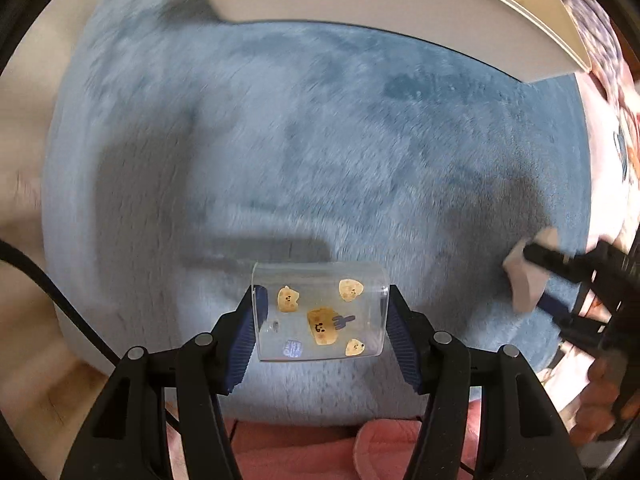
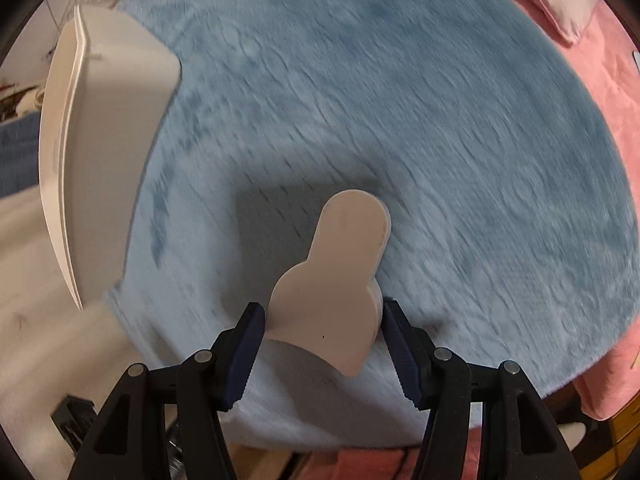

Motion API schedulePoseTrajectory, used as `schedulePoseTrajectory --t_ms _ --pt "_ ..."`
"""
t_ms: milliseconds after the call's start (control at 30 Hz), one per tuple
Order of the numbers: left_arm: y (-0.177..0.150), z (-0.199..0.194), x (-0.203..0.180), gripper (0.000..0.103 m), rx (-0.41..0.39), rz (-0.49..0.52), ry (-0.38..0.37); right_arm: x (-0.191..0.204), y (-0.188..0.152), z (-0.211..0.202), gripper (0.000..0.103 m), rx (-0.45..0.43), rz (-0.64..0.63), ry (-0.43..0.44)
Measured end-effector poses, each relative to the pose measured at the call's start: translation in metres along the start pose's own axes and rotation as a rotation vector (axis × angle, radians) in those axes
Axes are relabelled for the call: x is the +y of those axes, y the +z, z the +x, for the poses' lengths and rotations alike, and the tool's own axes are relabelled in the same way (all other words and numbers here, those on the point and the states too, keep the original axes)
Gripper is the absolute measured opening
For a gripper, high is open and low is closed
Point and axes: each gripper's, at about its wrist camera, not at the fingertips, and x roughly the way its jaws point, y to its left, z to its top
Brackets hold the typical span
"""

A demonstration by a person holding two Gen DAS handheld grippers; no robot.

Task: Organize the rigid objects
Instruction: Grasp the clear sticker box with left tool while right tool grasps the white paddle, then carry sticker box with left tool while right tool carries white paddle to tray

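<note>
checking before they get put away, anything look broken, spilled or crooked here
Nothing stands out. The clear box with bear stickers sits squarely in the left tongs, and the cream plastic piece in the right tongs looks whole. The blue rug shows no spill.

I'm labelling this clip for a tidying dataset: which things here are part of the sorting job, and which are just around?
Part of the job:
- clear box with bear stickers, held in the left claw
- beige keyhole-shaped plastic piece, held in the right claw
- white bin, the likely destination

Just around:
- blue fluffy rug
- pink fabric
- black cable
</note>
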Motion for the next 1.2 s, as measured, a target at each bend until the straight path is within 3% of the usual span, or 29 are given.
schedulePoseTrajectory --t_ms 233,300,333,467,667,800,867,933,1200 --pt "-0.027 -0.009 0.021 0.063 -0.022 -0.115 -0.066 -0.028 -0.027 -0.006 0.057 0.082 -0.002 0.054" --pt "-0.026 -0.019 0.023 0.063 -0.04 -0.127 -0.08 -0.039 -0.028 -0.011 0.022 0.087 0.032 0.117" --pt "-0.025 -0.023 0.026 0.063 -0.052 -0.125 -0.082 -0.047 -0.028 -0.013 0.021 0.11 0.058 0.154" --pt "-0.015 -0.042 0.013 0.063 -0.101 -0.105 -0.081 -0.061 -0.024 -0.015 0.021 0.136 0.091 0.166" --pt "-0.003 -0.07 0.0 0.063 -0.128 -0.061 -0.103 -0.05 -0.009 -0.034 0.02 0.111 0.028 0.126" --pt "0.005 -0.08 -0.001 0.063 -0.117 -0.071 -0.11 -0.031 -0.008 -0.024 0.023 0.114 0.017 0.075" --pt "0.003 -0.076 0.0 0.063 -0.109 -0.084 -0.11 -0.029 -0.008 -0.022 0.031 0.119 0.029 0.068" --pt "0.0 -0.076 0.003 0.063 -0.101 -0.092 -0.111 -0.028 -0.007 -0.021 0.053 0.115 0.039 0.065" --pt "-0.004 -0.074 0.006 0.063 -0.098 -0.078 -0.1 -0.023 -0.011 -0.017 0.076 0.077 0.082 0.01"
